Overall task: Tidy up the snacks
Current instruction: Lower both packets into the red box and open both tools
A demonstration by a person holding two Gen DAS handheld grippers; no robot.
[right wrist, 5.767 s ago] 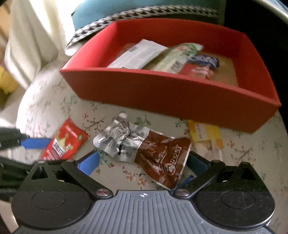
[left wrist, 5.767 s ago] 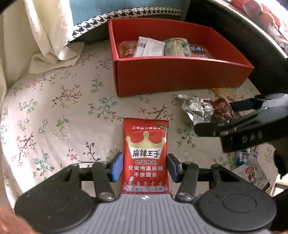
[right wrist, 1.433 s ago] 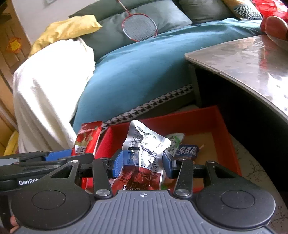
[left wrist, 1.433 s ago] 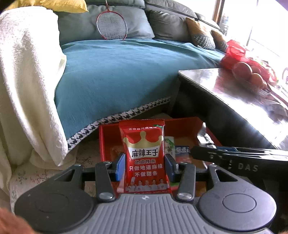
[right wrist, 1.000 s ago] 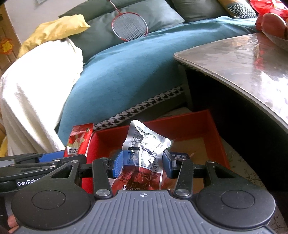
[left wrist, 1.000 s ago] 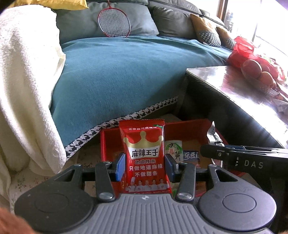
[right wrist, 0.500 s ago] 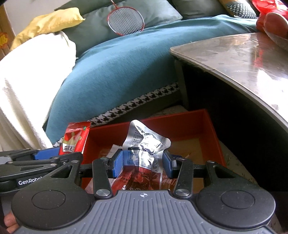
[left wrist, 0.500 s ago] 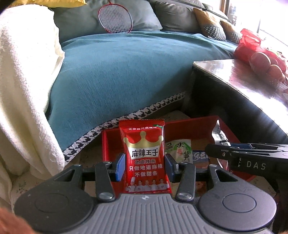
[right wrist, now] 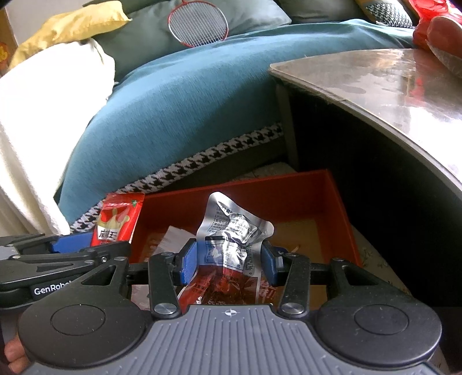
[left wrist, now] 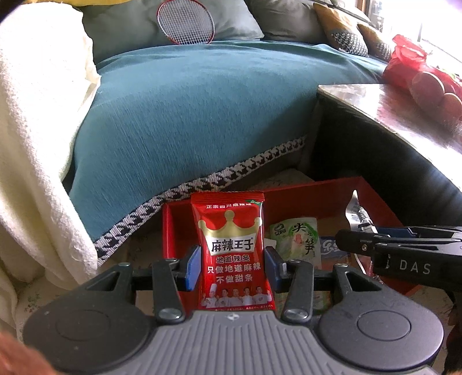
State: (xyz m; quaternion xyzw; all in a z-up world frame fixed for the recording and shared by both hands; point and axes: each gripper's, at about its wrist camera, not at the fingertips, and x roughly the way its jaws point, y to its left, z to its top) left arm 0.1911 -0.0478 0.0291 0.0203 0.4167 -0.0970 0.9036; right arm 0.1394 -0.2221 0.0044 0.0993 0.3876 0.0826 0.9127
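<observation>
My left gripper [left wrist: 232,264] is shut on a red spicy-strip packet [left wrist: 233,248] with a gold crown, held upright over the left end of the red box [left wrist: 170,228]. My right gripper [right wrist: 228,264] is shut on a crumpled silver and brown snack pouch [right wrist: 231,236], held above the red box [right wrist: 332,207]. The red packet also shows in the right wrist view [right wrist: 118,222], and the right gripper shows side-on in the left wrist view [left wrist: 361,239]. A green and white packet [left wrist: 297,239] and a blue one [left wrist: 329,245] lie inside the box.
A teal sofa cover [left wrist: 202,109] with a houndstooth hem rises behind the box. A white blanket [left wrist: 31,144] hangs at the left. A dark glossy table [right wrist: 389,95] overhangs the right side. A badminton racket [left wrist: 184,20] leans on the cushions.
Both grippers lifted their packets off the floral surface several seconds ago. Over the last second both have moved a little closer over the red box, still holding them.
</observation>
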